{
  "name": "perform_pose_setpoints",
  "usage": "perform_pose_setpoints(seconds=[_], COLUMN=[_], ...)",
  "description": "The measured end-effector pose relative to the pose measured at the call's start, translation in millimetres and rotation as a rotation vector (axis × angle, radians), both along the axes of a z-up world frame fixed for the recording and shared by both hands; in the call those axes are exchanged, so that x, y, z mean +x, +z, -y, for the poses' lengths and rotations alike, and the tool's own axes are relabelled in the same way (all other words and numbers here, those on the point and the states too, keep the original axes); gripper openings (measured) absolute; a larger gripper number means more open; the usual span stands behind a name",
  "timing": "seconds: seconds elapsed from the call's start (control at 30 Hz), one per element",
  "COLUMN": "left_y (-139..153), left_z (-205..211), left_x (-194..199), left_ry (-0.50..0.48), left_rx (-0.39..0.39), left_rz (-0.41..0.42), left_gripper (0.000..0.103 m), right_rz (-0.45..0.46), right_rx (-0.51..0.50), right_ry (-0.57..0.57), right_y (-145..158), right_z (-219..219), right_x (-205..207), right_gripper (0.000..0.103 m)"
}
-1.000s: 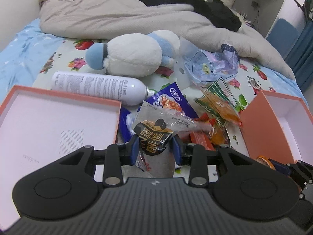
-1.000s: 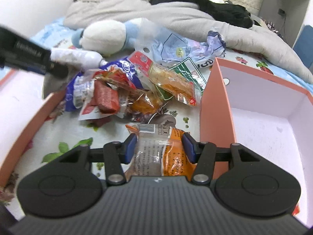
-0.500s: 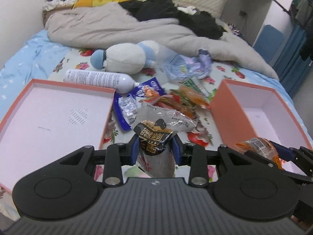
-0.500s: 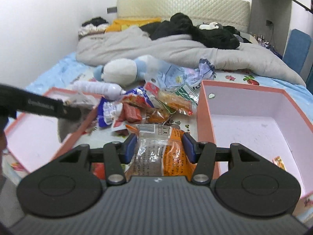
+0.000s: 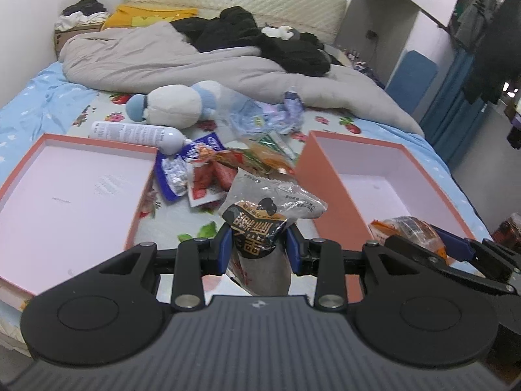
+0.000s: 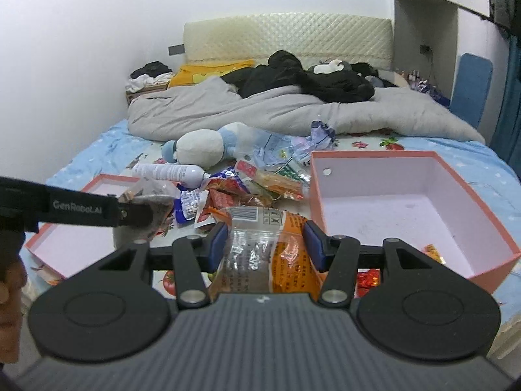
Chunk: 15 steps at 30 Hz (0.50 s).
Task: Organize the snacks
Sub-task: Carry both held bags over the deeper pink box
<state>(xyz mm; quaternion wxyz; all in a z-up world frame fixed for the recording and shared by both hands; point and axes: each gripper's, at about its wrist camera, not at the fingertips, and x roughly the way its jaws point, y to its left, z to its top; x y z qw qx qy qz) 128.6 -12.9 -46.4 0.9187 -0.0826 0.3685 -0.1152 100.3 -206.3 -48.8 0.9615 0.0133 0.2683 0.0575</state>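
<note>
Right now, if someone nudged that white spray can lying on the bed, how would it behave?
The white cylindrical spray can lies on its side, so it would probably roll. It looks rigid, unlike the crinkly snack packets touching its cap end, which might stop it.

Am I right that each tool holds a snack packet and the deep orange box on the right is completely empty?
Not quite. Each tool, left and right, does hold a packet, but the deep orange box already has a small wrapped snack on its floor, as the right wrist view shows.

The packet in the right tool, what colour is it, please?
Orange with a clear panel, best seen in the right wrist view.
</note>
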Motion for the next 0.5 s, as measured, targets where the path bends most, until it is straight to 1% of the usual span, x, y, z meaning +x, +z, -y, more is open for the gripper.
perform_pose_setpoints(seconds=[0.17, 0.23, 0.33, 0.5], left_y=[5, 5, 5, 2], left_z=[15, 23, 36, 62], left_x=[-15, -16, -14, 0], left_ry=[-0.022, -0.036, -0.062, -0.115], left_rx=[-0.026, -0.023, -0.027, -0.023], left_rz=[0.002, -0.001, -0.007, -0.024], left_gripper=[0.040, 0.040, 0.040, 0.040], right_rz=[0.015, 0.012, 0.004, -0.012], right_rx=[-0.020, -0.021, -0.024, -0.024], right_ry=[-0.026, -0.034, -0.055, -0.104], right_y=[5, 5, 3, -3], right_z=[12, 18, 29, 51], right_x=[-12, -16, -20, -16], right_gripper=[0.054, 0.054, 0.054, 0.054])
